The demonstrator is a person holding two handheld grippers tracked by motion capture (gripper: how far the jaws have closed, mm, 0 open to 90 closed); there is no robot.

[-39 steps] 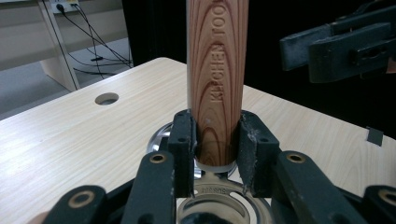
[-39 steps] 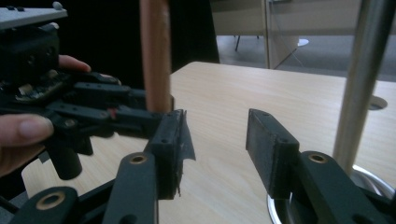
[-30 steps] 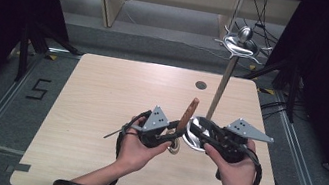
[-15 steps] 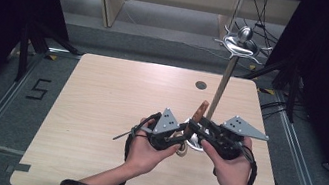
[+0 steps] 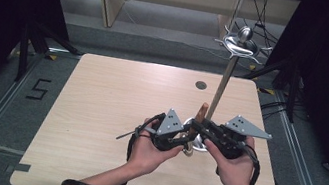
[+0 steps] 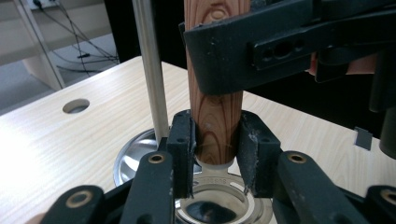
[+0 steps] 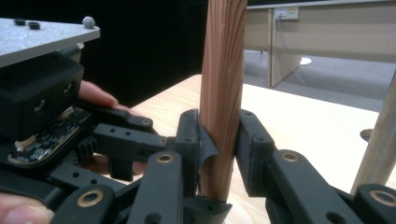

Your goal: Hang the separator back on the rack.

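Note:
A utensil with a wooden handle (image 5: 201,114) stands nearly upright over the round base (image 5: 200,144) of a metal stand. In the left gripper view my left gripper (image 6: 215,140) is shut on the handle's (image 6: 215,109) lower end, just above its shiny metal part (image 6: 209,207). The right gripper's jaw crosses the handle higher up. The right gripper (image 7: 218,140) is shut on the same handle (image 7: 224,79), and the left gripper (image 7: 44,109) lies close at its left. From above, the left gripper (image 5: 179,138) and the right gripper (image 5: 200,129) meet at the handle.
The stand's thin rod (image 5: 224,85) rises right beside the handle to a ring of hooks (image 5: 243,43). A round hole (image 5: 201,85) sits in the wooden table (image 5: 109,108) behind the stand. Dark floor and rails surround the table.
My left hand has moved right and its gripper has closed in on the handle's lower end. The handle has swung from a lean to nearly upright, closer to the rod.

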